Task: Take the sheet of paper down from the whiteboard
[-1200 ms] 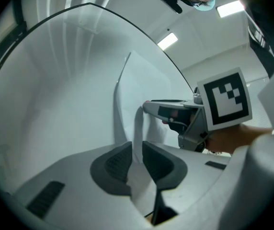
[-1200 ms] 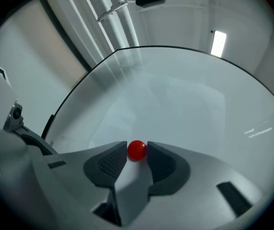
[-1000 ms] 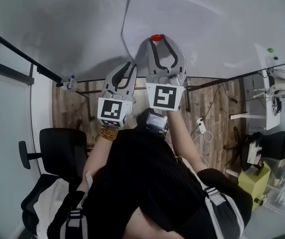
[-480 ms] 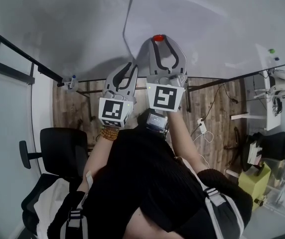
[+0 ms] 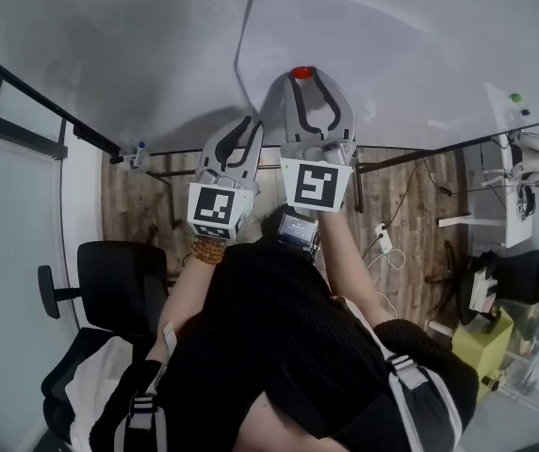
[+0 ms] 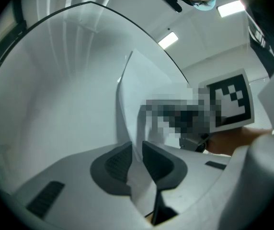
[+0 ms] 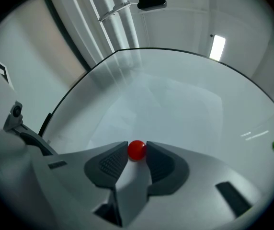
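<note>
Sheet [image 5: 364, 55] is up on the whiteboard [image 5: 138, 45], flat over most of its area, held by a red magnet [image 5: 299, 72] on the edge nearest the person. R gripper [image 5: 302, 77] is at the magnet: in the right gripper view both pads touch it, one each side, so the tongs are clamped on the magnet [image 7: 137, 150]. L gripper [image 5: 249, 125] is just beside it, at the sheet's left edge. In the left gripper view that edge [image 6: 127, 104] stands off the board and runs down between the pads [image 6: 119, 163], which are drawn in close on it, i.e. gripping the sheet. Both grippers point at the board. A black chair [image 5: 119, 290] stands on the wood floor [image 5: 411, 205] below the board.
</note>
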